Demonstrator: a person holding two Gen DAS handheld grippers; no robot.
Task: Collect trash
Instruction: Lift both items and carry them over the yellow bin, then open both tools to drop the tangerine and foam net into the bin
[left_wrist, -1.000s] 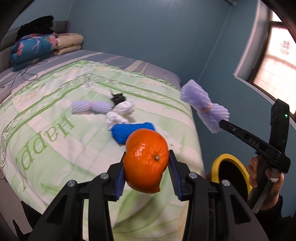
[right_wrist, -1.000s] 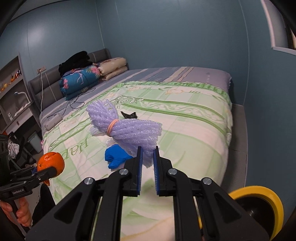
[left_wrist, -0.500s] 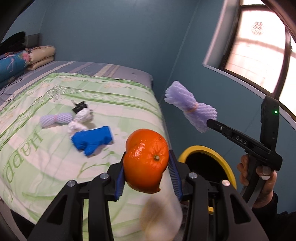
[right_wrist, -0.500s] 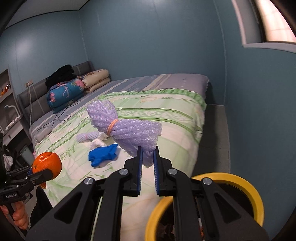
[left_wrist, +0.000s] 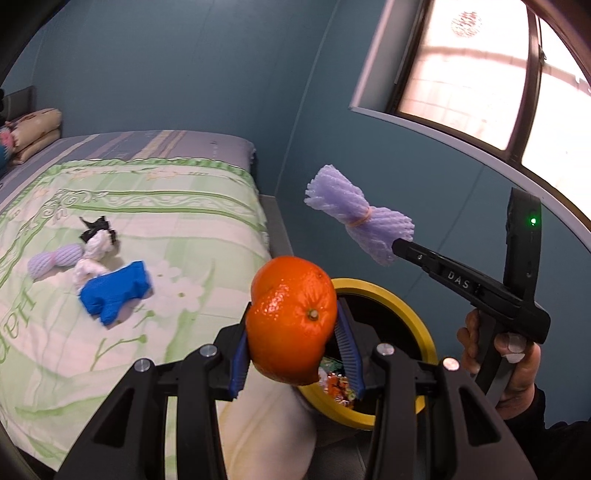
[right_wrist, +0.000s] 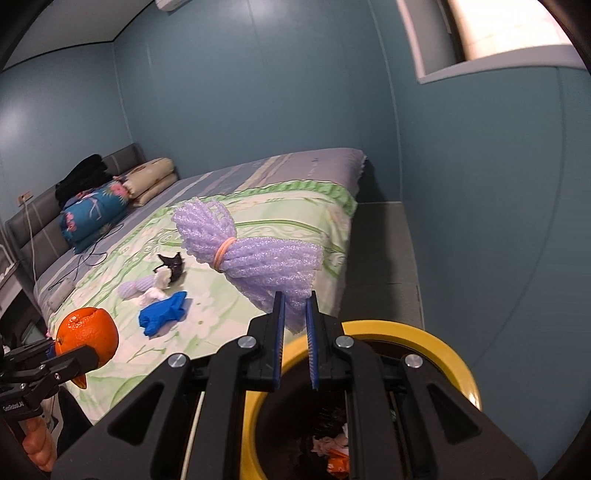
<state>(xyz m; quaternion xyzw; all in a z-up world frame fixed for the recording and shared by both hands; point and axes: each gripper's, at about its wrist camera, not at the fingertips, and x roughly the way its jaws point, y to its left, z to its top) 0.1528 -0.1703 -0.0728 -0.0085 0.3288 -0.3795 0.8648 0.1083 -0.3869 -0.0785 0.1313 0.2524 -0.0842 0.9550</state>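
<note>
My left gripper (left_wrist: 293, 325) is shut on an orange peel (left_wrist: 291, 319) shaped like a whole orange, held just left of the yellow-rimmed trash bin (left_wrist: 417, 321). My right gripper (right_wrist: 294, 306) is shut on a purple foam net bundle (right_wrist: 251, 254) tied with an orange band, held above the bin's rim (right_wrist: 443, 343). The bundle (left_wrist: 360, 223) and right gripper (left_wrist: 397, 245) also show in the left wrist view, above the bin. The peel (right_wrist: 88, 334) shows at the lower left of the right wrist view.
On the green bedspread (left_wrist: 177, 221) lie a blue glove (left_wrist: 114, 290), white crumpled tissue (left_wrist: 92, 260), a second purple foam net (left_wrist: 55, 258) and a black scrap (left_wrist: 94, 225). The bin holds wrappers (right_wrist: 332, 450). Pillows (right_wrist: 110, 195) sit at the bed head. A blue wall stands behind.
Both grippers have swung right from over the bed toward the bin with their loads still held. The bin is now larger and closer under both.
</note>
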